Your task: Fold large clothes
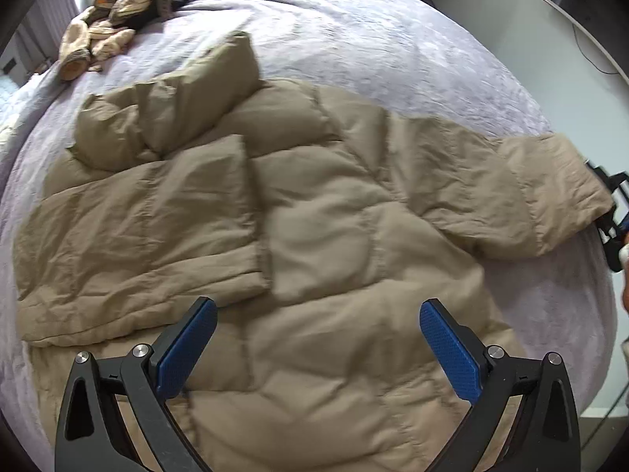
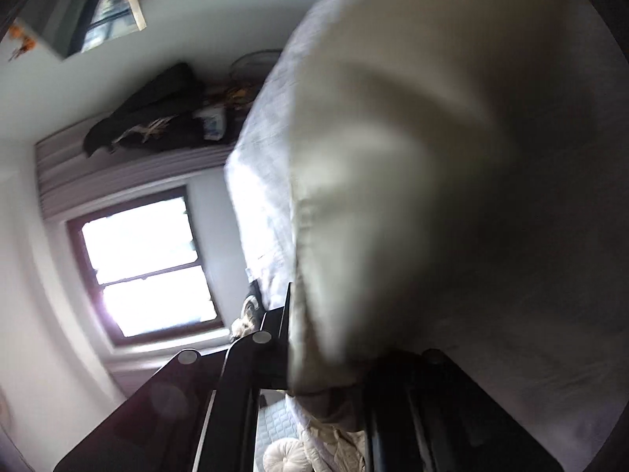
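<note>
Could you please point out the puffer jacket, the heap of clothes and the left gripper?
puffer jacket (image 1: 314, 212), left wrist view, middle of its back.
heap of clothes (image 1: 118, 11), left wrist view, tan bundle.
left gripper (image 1: 318, 314), left wrist view, between fingertips.

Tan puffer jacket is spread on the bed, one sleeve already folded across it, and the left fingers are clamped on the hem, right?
Not quite: the left fingers are open above the jacket, gripping nothing, as the left wrist view shows. The jacket does lie on the bed, with one sleeve folded across it.
</note>
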The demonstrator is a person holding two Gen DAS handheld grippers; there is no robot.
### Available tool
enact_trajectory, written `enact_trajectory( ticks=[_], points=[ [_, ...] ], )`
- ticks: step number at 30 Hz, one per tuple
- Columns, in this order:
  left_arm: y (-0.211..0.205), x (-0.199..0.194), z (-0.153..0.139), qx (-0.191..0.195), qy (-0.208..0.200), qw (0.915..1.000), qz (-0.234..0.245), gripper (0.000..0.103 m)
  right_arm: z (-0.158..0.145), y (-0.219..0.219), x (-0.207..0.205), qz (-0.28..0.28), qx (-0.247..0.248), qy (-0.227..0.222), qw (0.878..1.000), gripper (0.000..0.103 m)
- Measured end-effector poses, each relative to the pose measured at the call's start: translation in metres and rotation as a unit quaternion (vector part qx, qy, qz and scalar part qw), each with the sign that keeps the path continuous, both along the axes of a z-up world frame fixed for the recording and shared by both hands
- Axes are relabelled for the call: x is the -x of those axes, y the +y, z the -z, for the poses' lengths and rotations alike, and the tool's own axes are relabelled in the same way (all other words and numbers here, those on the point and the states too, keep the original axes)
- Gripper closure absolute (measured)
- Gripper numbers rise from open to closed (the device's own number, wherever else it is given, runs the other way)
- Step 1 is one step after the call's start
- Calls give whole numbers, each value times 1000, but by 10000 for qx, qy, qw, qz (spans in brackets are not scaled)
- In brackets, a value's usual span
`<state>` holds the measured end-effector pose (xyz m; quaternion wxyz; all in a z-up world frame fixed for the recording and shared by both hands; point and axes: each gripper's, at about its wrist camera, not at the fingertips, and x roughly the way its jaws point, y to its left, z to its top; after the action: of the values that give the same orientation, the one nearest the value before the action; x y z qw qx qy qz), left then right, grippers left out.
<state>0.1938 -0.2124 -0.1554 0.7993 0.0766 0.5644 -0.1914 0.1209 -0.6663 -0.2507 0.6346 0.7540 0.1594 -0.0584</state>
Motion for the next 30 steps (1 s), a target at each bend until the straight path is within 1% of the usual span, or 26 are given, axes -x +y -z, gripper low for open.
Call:
enact_trajectory(
  ticks=[2,5,6,8,9,10,11,12,14,17,18,19,20,21,22,23,24,25,27,28,29,30],
  points=[
    [9,-2,0,7,-30,10000,-68,0,-11,8,-12,-170,161,-141,9996,93],
    [28,-6,-2,-11,-115,9998,-172,0,-38,28,-38,-589,579,-400,9958,93],
    [35,-8,-2,-20,-148,9997,-218,0,-49,36,-48,-788,817,-449,9925,93],
    [50,-12,-3,-30,-211,9992,-325,0,-77,65,-75,-1291,1403,-520,9803,93],
    [59,-15,-4,-32,-239,9989,-391,0,-85,76,-83,-1452,1598,-514,9751,93],
    [66,-17,-5,-31,-258,9987,-447,0,-98,94,-98,-1707,1932,-508,9649,93],
    [76,-19,-6,-27,-287,9981,-539,0,-110,116,-112,-1971,2295,-481,9519,93],
    [87,-22,-6,-20,-311,9975,-630,0,-119,126,-119,-2128,2527,-463,9427,93],
    [107,-26,-7,-18,-356,9961,-811,0,-136,174,-145,-2609,3166,-420,9110,93],
    [141,-33,-10,-41,-422,9929,-1110,0,-144,239,-171,-3142,3726,-347,8725,93],
    [153,-36,-11,-55,-438,9916,-1214,0,-142,267,-180,-3385,3949,-286,8536,93],
    [166,-38,-11,-69,-450,9901,-1328,0,-138,281,-184,-3549,4065,-219,8416,93],
    [176,-39,-11,-75,-456,9890,-1406,0,-130,303,-184,-3717,4160,-150,8298,93],
    [188,-40,-12,-81,-459,9875,-1507,0,-121,332,-189,-3960,4265,-98,8131,93],
    [196,-40,-12,-87,-465,9864,-1572,0,-112,351,-189,-4121,4362,-33,7999,93],
    [207,-40,-11,-96,-475,9853,-1641,0,-99,375,-189,-4302,4485,87,7834,93],
    [216,-40,-10,-113,-481,9844,-1689,0,-89,397,-189,-4452,4560,184,7704,93],
    [222,-40,-8,-134,-481,9838,-1720,0,-79,413,-175,-4571,4621,262,7595,93],
    [234,-44,0,-144,-416,9832,-1772,0,-58,440,-178,-4758,4706,556,7409,93],
    [237,-46,4,-124,-366,9832,-1786,0,-47,449,-177,-4813,4719,710,7353,93],
    [239,-46,8,-102,-316,9834,-1784,0,-39,455,-175,-4841,4699,834,7334,93],
    [241,-49,14,-75,-227,9840,-1764,0,-34,455,-173,-4842,4658,953,7345,93]
  ],
)
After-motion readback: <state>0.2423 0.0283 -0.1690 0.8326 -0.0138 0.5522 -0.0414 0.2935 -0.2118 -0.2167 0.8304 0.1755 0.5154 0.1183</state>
